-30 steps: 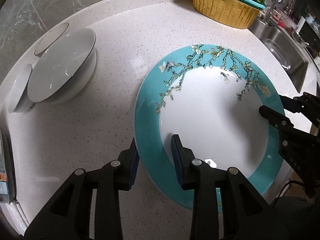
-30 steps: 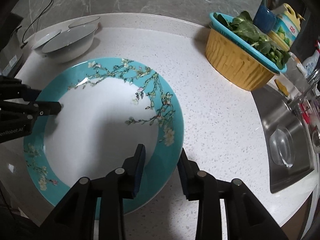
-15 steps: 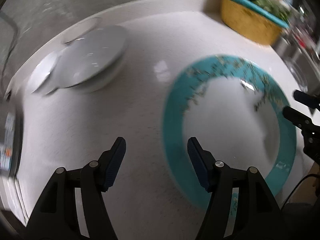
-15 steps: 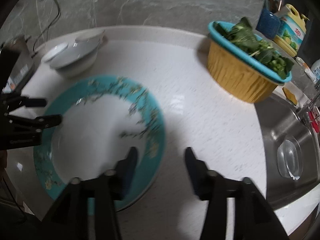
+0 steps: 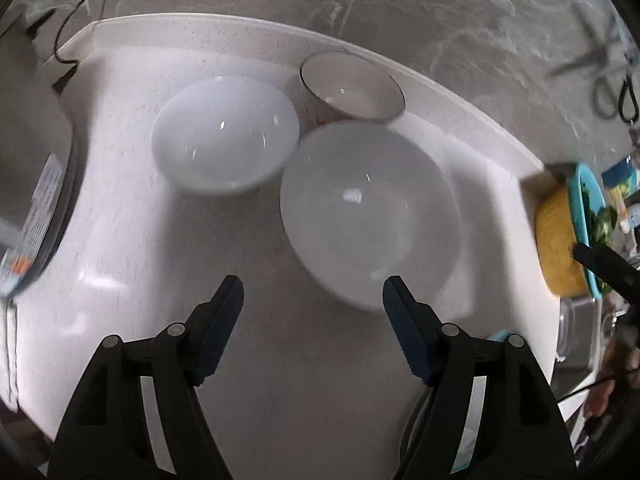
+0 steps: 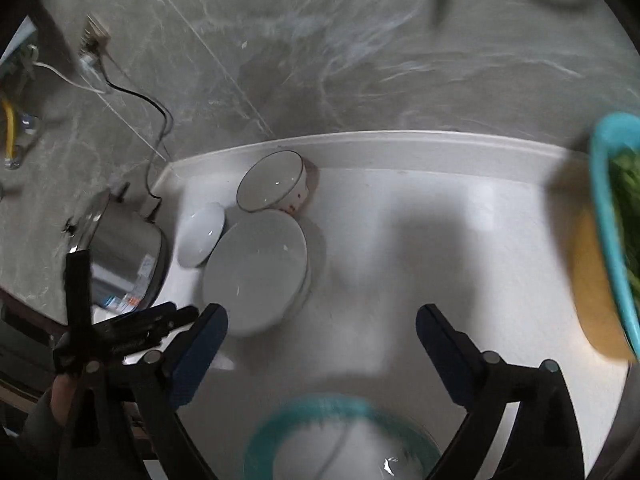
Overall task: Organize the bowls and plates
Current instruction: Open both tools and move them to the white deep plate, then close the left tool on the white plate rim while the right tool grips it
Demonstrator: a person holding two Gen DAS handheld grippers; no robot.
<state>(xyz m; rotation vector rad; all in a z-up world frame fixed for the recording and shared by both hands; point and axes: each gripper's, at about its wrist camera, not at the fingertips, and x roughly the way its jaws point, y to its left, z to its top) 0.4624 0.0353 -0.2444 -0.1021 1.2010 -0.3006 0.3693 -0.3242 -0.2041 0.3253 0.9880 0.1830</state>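
Note:
My left gripper [image 5: 312, 304] is open and empty, just in front of a large white bowl [image 5: 368, 216]. A smaller white bowl [image 5: 224, 132] sits left of it and a dark-rimmed bowl [image 5: 352, 88] behind it by the wall. My right gripper [image 6: 320, 328] is open and empty above the white counter. The teal-rimmed plate [image 6: 340, 436] lies below it near the front edge, blurred. In the right wrist view the large bowl [image 6: 256, 268], small bowl [image 6: 200, 236] and dark-rimmed bowl [image 6: 272, 186] sit at the back left, with my left gripper [image 6: 120, 332] near them.
A yellow basket with a teal colander of greens [image 5: 568, 236] stands at the right; it also shows in the right wrist view [image 6: 604, 248]. A steel appliance [image 6: 120, 248] with a cord stands at the counter's left end. A grey marble wall [image 6: 360, 60] backs the counter.
Both grippers have let go of the teal plate and opened wide. The left one swung left toward the white bowls. The right one lifted back, leaving the plate on the counter.

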